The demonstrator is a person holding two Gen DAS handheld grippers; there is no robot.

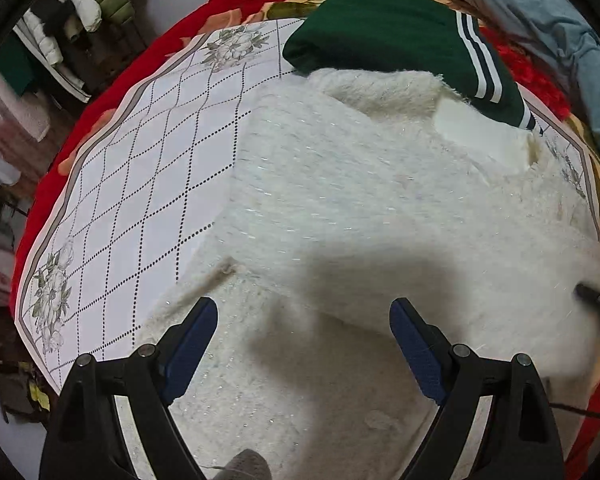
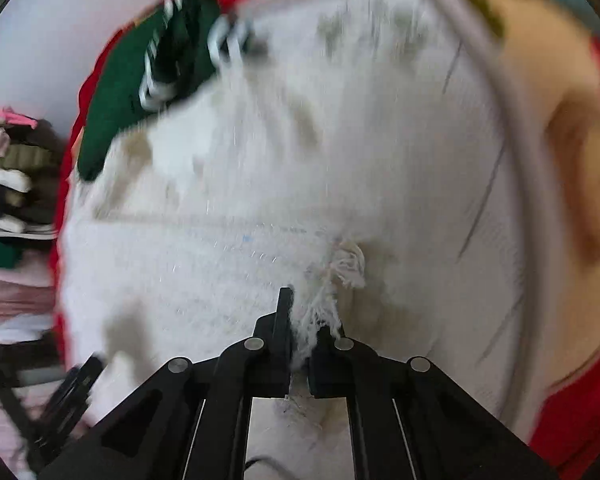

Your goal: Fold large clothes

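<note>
A large fluffy white sweater (image 1: 340, 200) lies partly folded on a white patterned cloth (image 1: 140, 160) over the bed. My left gripper (image 1: 303, 316) is open and empty just above the sweater's near part. My right gripper (image 2: 305, 312) is shut on a fuzzy edge of the white sweater (image 2: 260, 200); that view is blurred by motion. The right gripper's tip also shows in the left wrist view (image 1: 598, 302) at the sweater's right edge. The left gripper shows dimly in the right wrist view (image 2: 74, 392) at the lower left.
A folded dark green garment with white stripes (image 1: 400, 36) lies at the far side, touching the sweater. A grey-blue garment (image 1: 548, 28) lies at the back right. A red flowered bedspread (image 1: 112, 92) is under the cloth. Piled clothes (image 1: 60, 32) stand at the far left.
</note>
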